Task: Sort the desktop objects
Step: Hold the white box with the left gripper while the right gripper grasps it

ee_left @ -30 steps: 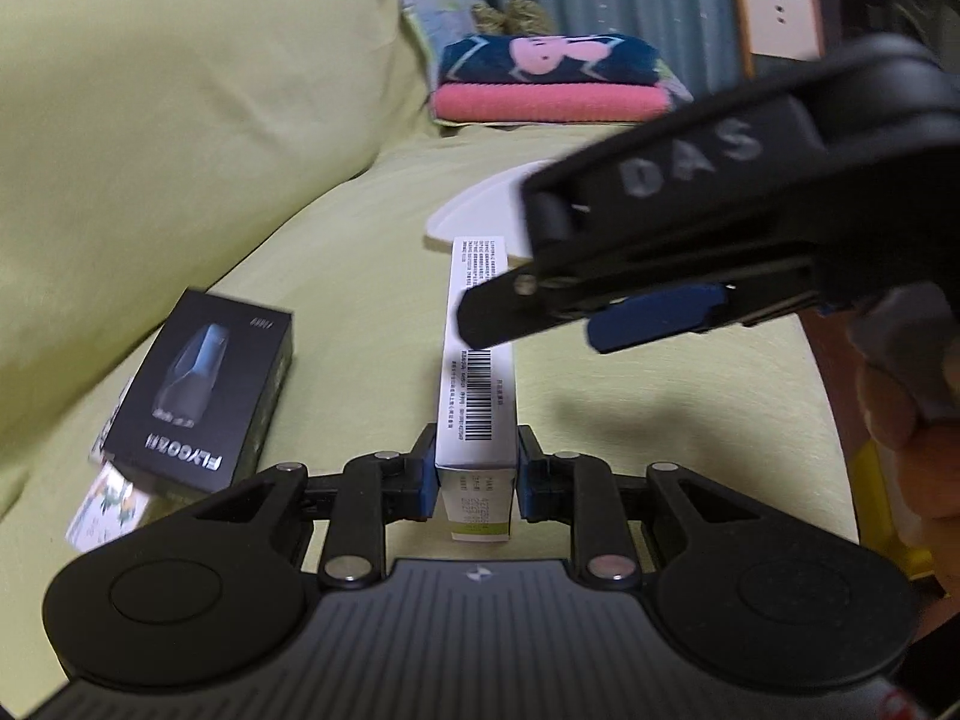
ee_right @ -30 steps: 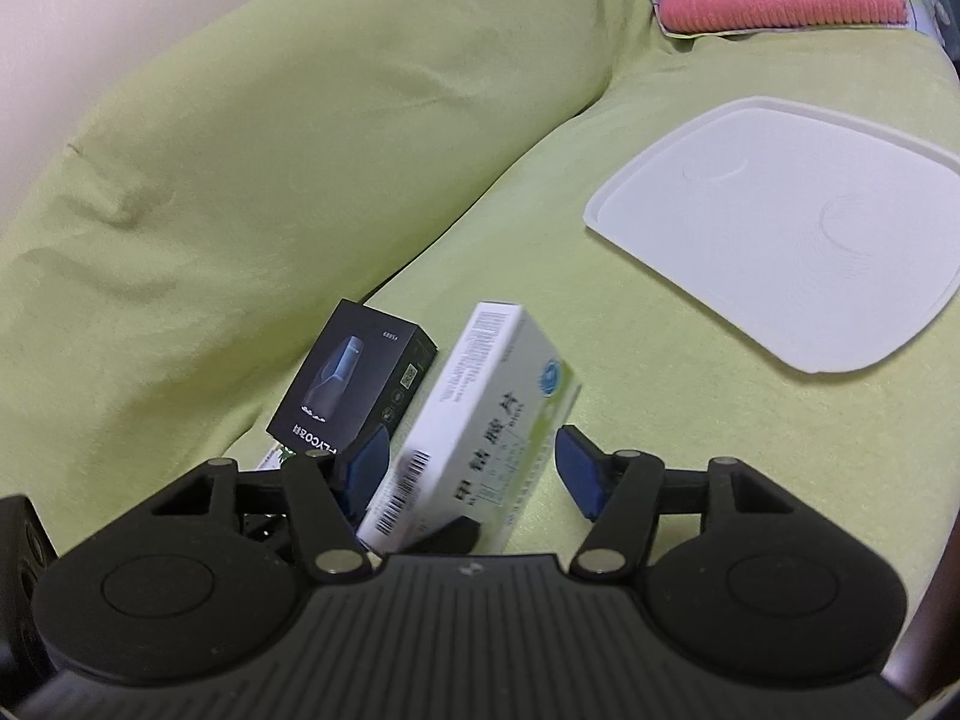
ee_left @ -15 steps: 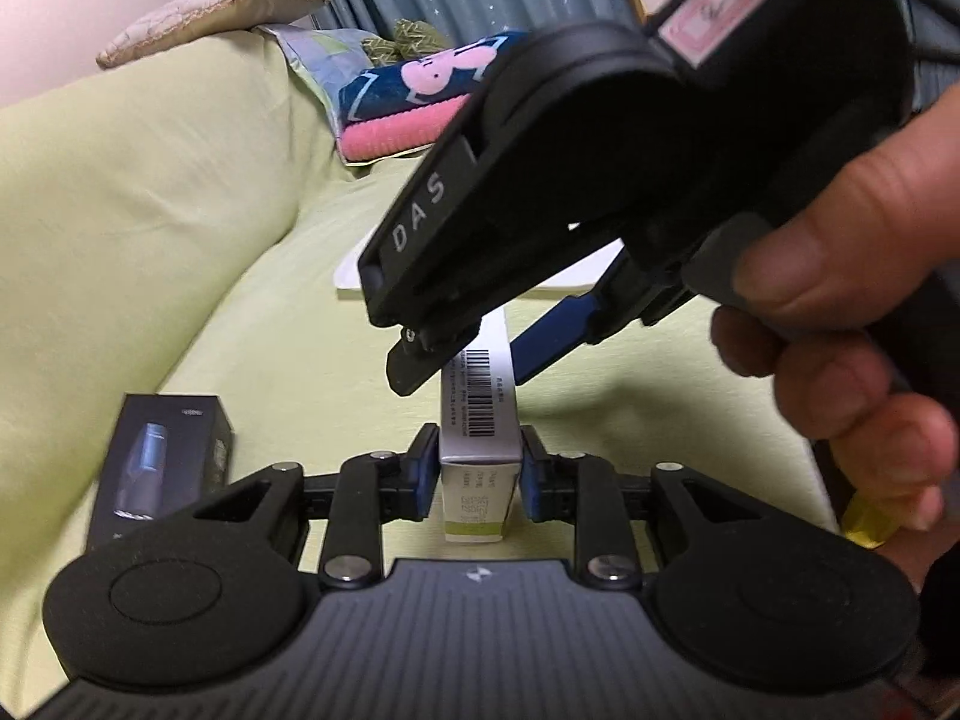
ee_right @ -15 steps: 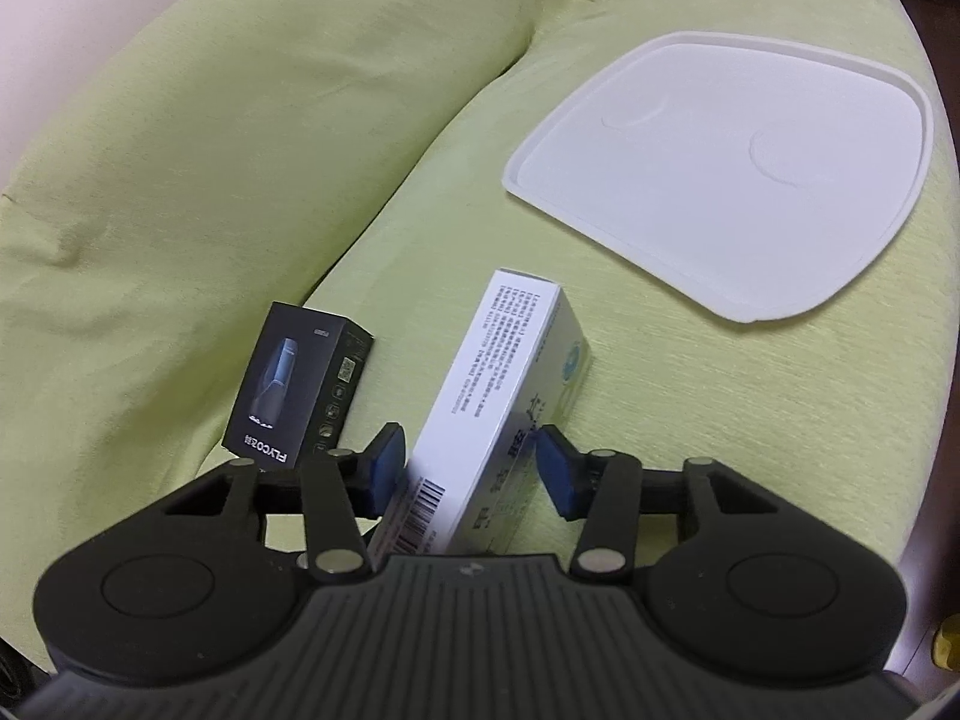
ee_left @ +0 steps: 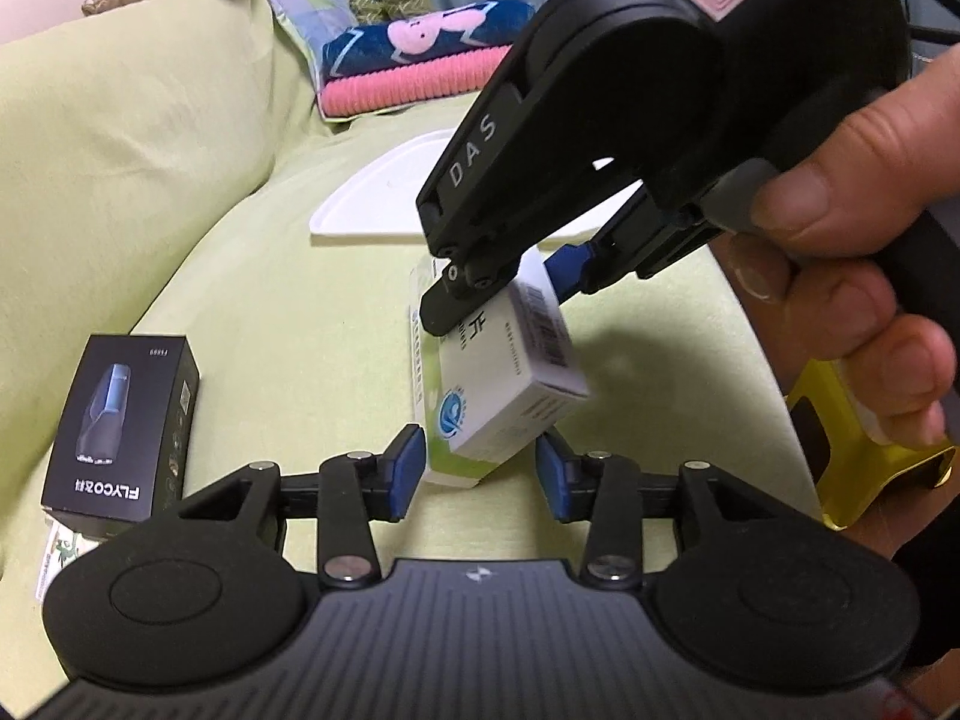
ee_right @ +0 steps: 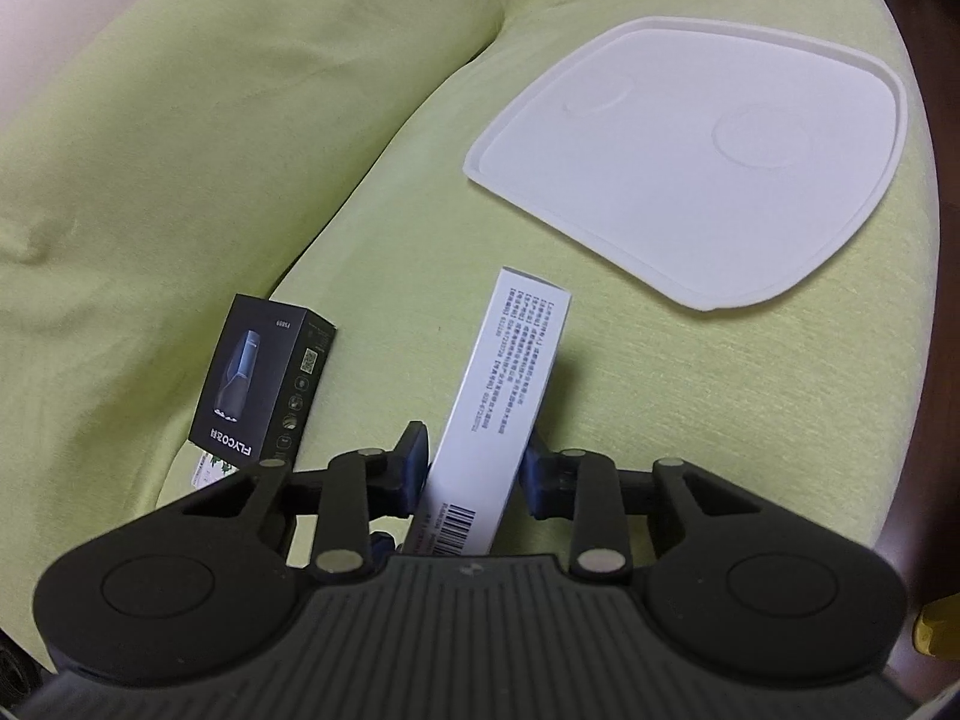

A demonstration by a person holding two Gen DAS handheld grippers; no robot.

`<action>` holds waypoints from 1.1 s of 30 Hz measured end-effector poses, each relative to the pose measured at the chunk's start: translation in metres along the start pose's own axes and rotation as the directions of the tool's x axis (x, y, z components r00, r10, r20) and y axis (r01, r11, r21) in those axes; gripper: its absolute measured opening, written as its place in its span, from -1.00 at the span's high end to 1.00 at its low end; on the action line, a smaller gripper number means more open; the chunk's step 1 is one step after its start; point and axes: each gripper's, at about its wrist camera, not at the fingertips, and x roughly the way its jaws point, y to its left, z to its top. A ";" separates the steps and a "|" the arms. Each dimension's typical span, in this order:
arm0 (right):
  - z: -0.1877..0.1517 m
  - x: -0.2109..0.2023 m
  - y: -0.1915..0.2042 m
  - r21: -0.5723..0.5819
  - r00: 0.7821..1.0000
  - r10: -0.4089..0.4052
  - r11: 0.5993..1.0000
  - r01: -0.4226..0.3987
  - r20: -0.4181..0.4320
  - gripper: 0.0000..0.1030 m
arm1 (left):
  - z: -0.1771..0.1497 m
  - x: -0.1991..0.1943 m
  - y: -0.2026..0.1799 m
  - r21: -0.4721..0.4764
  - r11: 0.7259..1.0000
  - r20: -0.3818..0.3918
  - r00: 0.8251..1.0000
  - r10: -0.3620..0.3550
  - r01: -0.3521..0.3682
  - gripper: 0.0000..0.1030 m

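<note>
A long white medicine box [ee_left: 510, 372] hangs tilted above the green sofa seat. In the right wrist view my right gripper [ee_right: 474, 468] is shut on this white box [ee_right: 510, 384], its blue pads pressing both long sides. The left wrist view shows that right gripper [ee_left: 510, 294] from outside, clamped on the box's far end and held by a person's hand [ee_left: 840, 252]. My left gripper [ee_left: 480, 474] stands open, with the box's lower end between its pads and a gap on the right. A black FLYCO box [ee_left: 120, 432] [ee_right: 258, 384] lies to the left. A white tray [ee_right: 690, 168] [ee_left: 372, 204] lies farther along the seat.
The sofa's green back cushion [ee_right: 210, 120] rises on the left. Folded pink and blue towels [ee_left: 414, 78] lie beyond the tray. A printed card [ee_left: 60, 558] pokes out from under the black box. A yellow object [ee_left: 864, 462] sits past the seat's right edge.
My left gripper has opened and let go of the white box. My right gripper has shut on it, and the box now hangs tilted in that grip.
</note>
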 end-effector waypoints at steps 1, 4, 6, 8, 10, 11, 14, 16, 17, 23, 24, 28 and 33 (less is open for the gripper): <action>0.000 -0.001 0.001 -0.003 1.000 0.000 1.000 0.000 0.001 0.47 | -0.001 0.001 0.001 -0.003 1.000 -0.006 1.000 0.003 -0.003 0.08; 0.000 -0.004 0.005 -0.028 1.000 0.008 1.000 -0.008 -0.004 0.49 | -0.004 0.004 0.004 -0.013 1.000 -0.022 1.000 0.006 -0.006 0.07; -0.001 -0.008 0.011 -0.063 1.000 0.019 0.998 -0.020 -0.011 0.54 | -0.005 0.005 0.006 -0.021 1.000 -0.026 1.000 -0.006 0.006 0.07; -0.002 -0.014 0.019 -0.117 0.999 0.029 0.993 -0.031 -0.016 0.56 | -0.006 0.006 0.006 -0.026 0.999 -0.027 0.999 -0.021 0.021 0.07; -0.005 -0.018 0.028 -0.182 1.000 0.023 0.983 -0.025 -0.014 0.56 | -0.006 0.006 0.006 -0.029 0.999 -0.026 0.999 -0.041 0.040 0.07; -0.006 -0.019 0.031 -0.204 1.000 0.017 0.979 -0.019 -0.013 0.56 | -0.006 0.007 0.005 -0.029 0.999 -0.028 0.999 -0.045 0.044 0.08; -0.006 -0.019 0.032 -0.220 0.999 0.022 0.975 -0.029 -0.033 0.57 | -0.007 0.007 0.005 -0.033 0.998 -0.030 0.998 -0.051 0.050 0.08; -0.006 -0.018 0.032 -0.230 0.998 0.021 0.973 -0.033 -0.053 0.57 | -0.008 0.008 0.006 -0.037 0.998 -0.028 0.998 -0.054 0.053 0.08; -0.006 -0.018 0.033 -0.241 0.998 0.017 0.970 -0.031 -0.060 0.57 | -0.008 0.008 0.006 -0.036 0.998 -0.029 0.998 -0.055 0.054 0.08; -0.008 -0.026 0.033 -0.277 0.998 0.010 0.960 -0.027 -0.062 0.58 | -0.009 0.009 0.004 -0.036 0.997 -0.015 0.997 -0.070 0.070 0.08; -0.009 -0.028 0.035 -0.293 0.998 0.010 0.956 -0.027 -0.059 0.58 | -0.009 0.009 0.003 -0.033 0.997 -0.011 0.998 -0.068 0.067 0.07; -0.013 -0.038 0.041 -0.337 0.999 0.014 0.941 -0.031 -0.052 0.58 | -0.008 0.012 0.000 -0.008 0.998 -0.011 0.998 -0.059 0.059 0.06; -0.020 -0.051 0.039 -0.378 0.999 -0.002 0.926 -0.012 -0.037 0.58 | -0.007 0.010 -0.011 0.070 0.994 0.014 0.997 -0.081 0.080 0.06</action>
